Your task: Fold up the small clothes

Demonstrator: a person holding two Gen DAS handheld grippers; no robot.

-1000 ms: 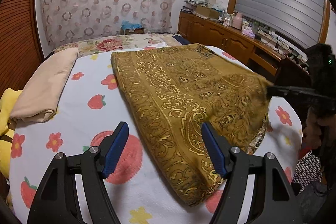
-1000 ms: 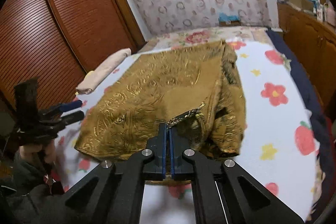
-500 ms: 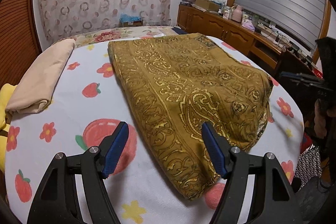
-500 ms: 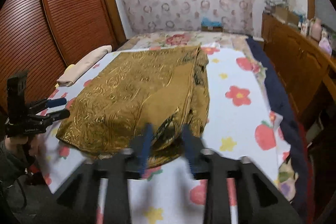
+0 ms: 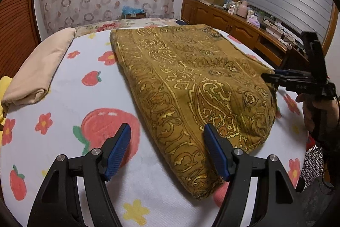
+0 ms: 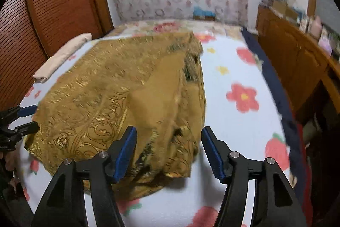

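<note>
Mustard-gold patterned cloth (image 5: 191, 86) lies folded on the bed (image 5: 63, 103), on a white cover printed with red flowers and strawberries, its long folded edge running diagonally toward the near corner. In the right wrist view the same cloth (image 6: 127, 99) shows a plain flap turned over its patterned face, with rumpled layers at the near end. Left tool (image 5: 166, 150) stands with its jaws apart over the cloth's near edge; one blue pad sits over the cover, the other over the fabric, and neither grips anything. Right tool (image 6: 169, 151) has just been opening its jaws; they now stand wide, the rumpled near end of the cloth showing between them without either pad pressing on it. That view is blurred. A folded beige garment (image 5: 40, 69) lies near the left edge of the bed, well apart from the cloth. A wooden cabinet (image 5: 229, 20) runs along the far right wall.
</note>
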